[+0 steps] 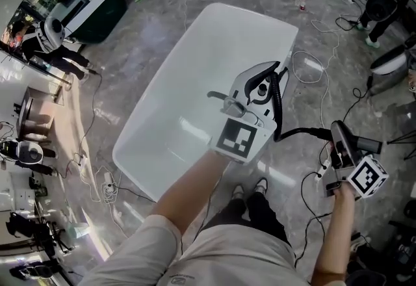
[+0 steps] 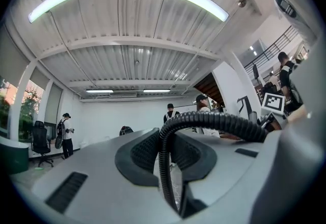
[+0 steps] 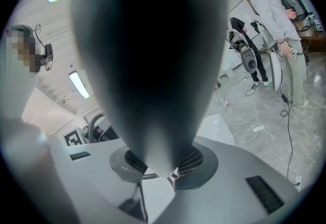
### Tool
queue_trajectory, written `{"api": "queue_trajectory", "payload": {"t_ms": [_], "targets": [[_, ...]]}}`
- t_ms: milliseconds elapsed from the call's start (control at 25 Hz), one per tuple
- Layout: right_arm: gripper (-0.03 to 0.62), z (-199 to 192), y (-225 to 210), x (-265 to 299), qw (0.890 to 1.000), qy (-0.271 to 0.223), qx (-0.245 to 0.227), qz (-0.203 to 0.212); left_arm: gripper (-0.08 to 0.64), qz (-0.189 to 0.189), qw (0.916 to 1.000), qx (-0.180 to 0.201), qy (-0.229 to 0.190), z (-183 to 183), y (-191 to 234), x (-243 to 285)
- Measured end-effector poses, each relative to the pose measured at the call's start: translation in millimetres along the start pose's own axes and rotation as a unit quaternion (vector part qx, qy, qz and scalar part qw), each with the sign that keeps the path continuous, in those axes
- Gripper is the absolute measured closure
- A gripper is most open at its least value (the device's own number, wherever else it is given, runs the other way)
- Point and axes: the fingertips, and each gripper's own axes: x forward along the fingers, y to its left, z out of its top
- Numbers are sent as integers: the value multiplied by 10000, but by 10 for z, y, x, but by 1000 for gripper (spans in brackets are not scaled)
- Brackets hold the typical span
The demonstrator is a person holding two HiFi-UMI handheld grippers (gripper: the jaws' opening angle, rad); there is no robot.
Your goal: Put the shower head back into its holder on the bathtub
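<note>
My right claw (image 1: 339, 151) is clamped on the shower head (image 1: 351, 142) at the frame's lower right, over the floor beside the bathtub (image 1: 162, 103). My left claw (image 1: 266, 80), at centre frame over the bathtub's near rim, pinches the black hose (image 1: 302, 130).

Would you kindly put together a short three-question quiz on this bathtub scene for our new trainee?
1. True or false: the left gripper is shut on the black hose.
2. Multiple choice: what does the right gripper hold? A a towel; B the shower head; C nothing.
3. Short answer: in the head view, is the shower head over the bathtub or beside it?

Key: 1 true; 2 B; 3 beside it, over the floor.
</note>
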Motion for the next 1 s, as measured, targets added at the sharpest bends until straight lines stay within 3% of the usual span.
{"api": "queue_trajectory", "payload": {"t_ms": [200, 480, 840, 1000], "targets": [[479, 46, -35, -32, 9999, -104, 18, 2, 506, 87, 9991, 398, 83, -32, 15, 33], [479, -94, 52, 151, 9998, 77, 46, 193, 506, 342, 9952, 686, 612, -315, 174, -347], [479, -379, 222, 380, 9985, 377, 48, 385, 506, 651, 9842, 834, 1418, -736, 380, -1071], [479, -499, 211, 453, 9977, 478, -38, 475, 506, 769, 9782, 584, 1839, -1110, 367, -1362]]}}
